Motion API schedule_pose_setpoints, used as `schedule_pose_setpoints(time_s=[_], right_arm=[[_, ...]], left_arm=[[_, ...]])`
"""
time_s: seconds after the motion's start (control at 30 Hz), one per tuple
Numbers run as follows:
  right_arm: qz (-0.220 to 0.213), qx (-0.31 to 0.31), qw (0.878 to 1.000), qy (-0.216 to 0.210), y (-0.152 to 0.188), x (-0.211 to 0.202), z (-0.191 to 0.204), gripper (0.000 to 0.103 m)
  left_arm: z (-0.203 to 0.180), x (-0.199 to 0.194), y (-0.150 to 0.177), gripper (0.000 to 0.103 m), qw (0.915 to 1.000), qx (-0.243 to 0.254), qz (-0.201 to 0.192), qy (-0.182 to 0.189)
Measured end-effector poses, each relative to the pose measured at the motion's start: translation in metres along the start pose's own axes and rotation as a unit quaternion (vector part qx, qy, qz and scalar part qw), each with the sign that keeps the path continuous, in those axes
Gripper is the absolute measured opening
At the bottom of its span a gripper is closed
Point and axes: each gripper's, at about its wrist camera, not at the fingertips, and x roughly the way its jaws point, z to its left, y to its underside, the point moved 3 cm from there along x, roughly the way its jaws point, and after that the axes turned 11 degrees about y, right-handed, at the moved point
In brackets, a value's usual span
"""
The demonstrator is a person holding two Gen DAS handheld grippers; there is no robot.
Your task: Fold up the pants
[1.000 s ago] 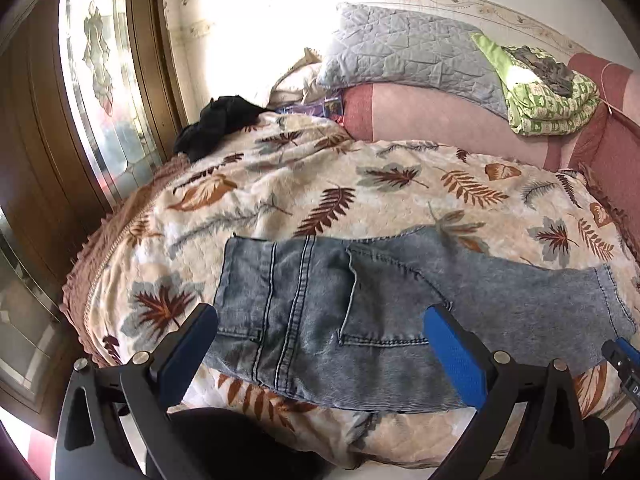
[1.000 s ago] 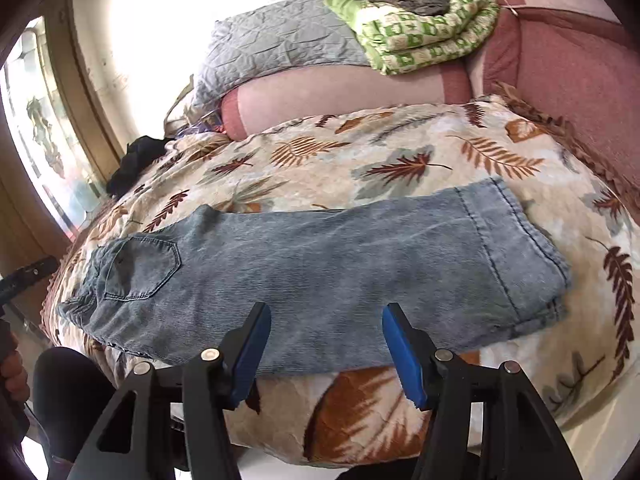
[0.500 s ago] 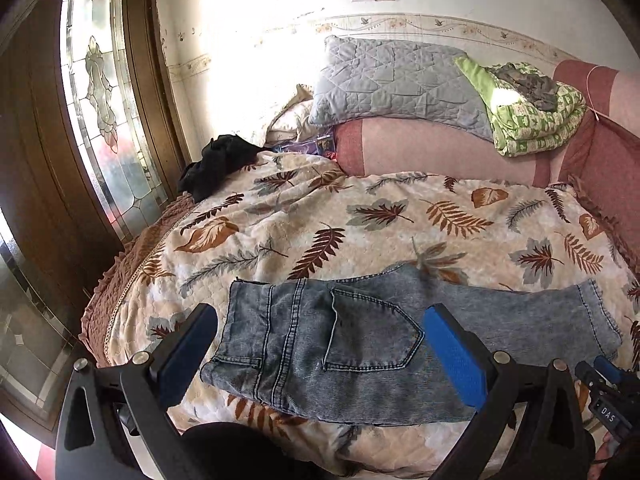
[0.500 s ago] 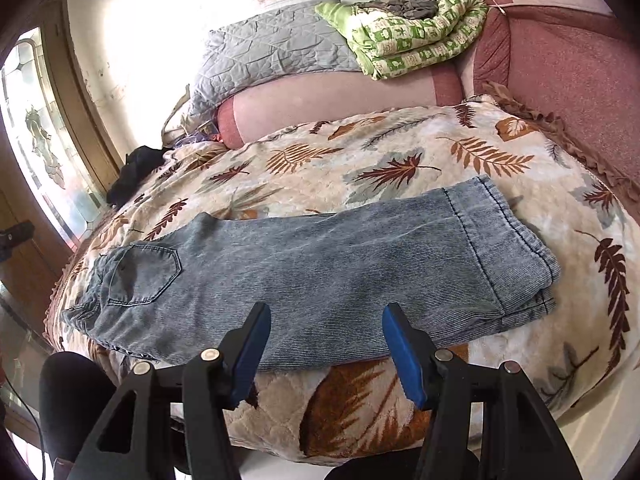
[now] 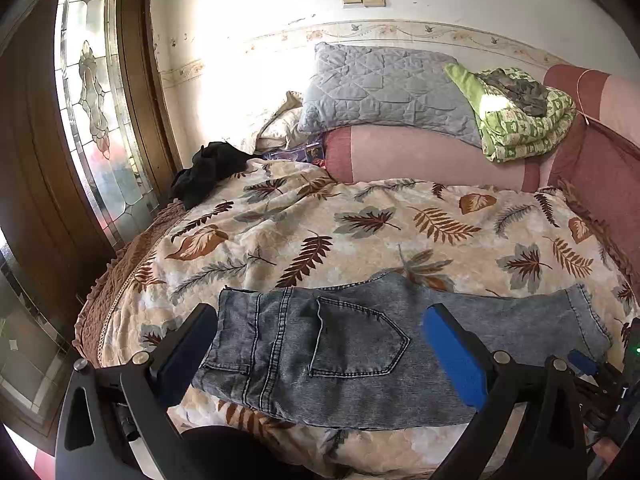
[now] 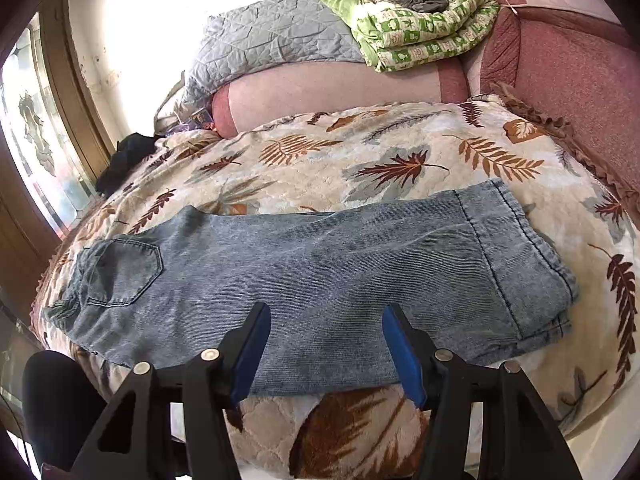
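matt ribbed denim pants (image 6: 320, 272)

- Pants (image 5: 352, 356): faded blue-grey denim with a fine ribbed texture and darker stitched seams.
- Laid flat along the near edge of the leaf-print bedspread (image 5: 360, 232), lengthwise from side to side.
- Already doubled leg over leg, one leg stacked on the other; lower layer peeking out at the hem end (image 6: 532, 276).
- Waistband end (image 5: 236, 336) toward the window side, slightly rumpled at the near corner.
- Back pocket (image 6: 120, 272) facing up, five-sided, outlined in double stitching.
- Hem end squared off, with a stitched cuff line running across.
- Near long edge hanging just at the mattress edge.
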Motion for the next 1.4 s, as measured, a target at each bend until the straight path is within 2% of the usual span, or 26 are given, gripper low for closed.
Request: schedule_pose_setpoints(time_s=[0.57,0.97,1.13,1.4], right_arm=[[0.041,-0.016,0.999,0.019,-0.001,0.034,0.013,0.062],[0.075,-0.027,0.996,0.037,0.007,0.051,0.013,0.062],[0.075,-0.038,0.996,0.043,0.009,0.047,0.015,0.062],[0.039,-0.018,0.999,0.017,-0.001,0.017,0.016,0.062]], left_arm=[[-0.002,-0.012,-0.004,0.103,0.9997,-0.009,-0.010,0.019],[0.004,-0.016,-0.004,0.103,0.9996,-0.018,-0.014,0.015],[0.008,-0.017,-0.004,0.103,0.9995,-0.022,-0.016,0.012],[0.007,-0.021,-0.003,0.103,0.9996,-0.017,-0.021,0.006]])
